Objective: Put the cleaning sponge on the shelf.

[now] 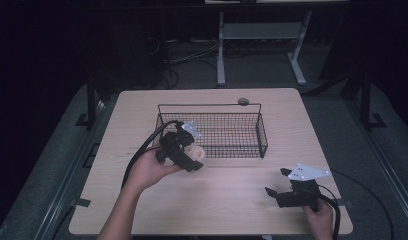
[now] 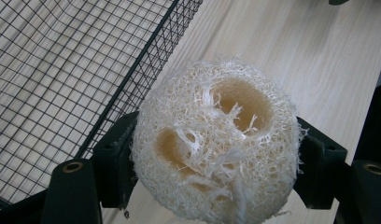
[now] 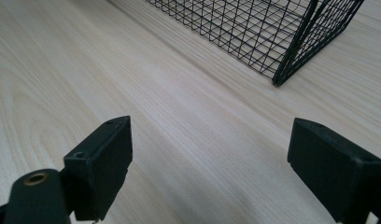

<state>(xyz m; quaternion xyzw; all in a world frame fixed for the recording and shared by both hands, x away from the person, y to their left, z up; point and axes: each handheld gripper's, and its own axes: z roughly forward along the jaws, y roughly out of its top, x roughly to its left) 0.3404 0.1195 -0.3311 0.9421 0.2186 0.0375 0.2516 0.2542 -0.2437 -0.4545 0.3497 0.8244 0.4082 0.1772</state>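
Loofah sponge (image 2: 216, 144) clamped between the two black jaws of the left gripper (image 2: 216, 170), held in the air just beside the near left corner of the wire basket (image 1: 262, 131), above the wooden table (image 1: 232, 200). Probably very light, dry and springy, an open fibrous web with two hollow channels through it; likely to give under pressure rather than break, and rough enough not to slip. Best taken across the outer rim as here, jaws on opposite flanks, not over the hollows where the web looks thin and frayed. Right gripper (image 1: 278, 186) low over the table's near right corner, jaws wide apart with nothing between them. Fibre texture, hollows and jaw contact plain in the left gripper view; from the high view, just a pale lump beneath the hand, but the whole layout of basket, table and both hands. Bare wood grain and a basket corner ahead of the spread jaws in the right gripper view
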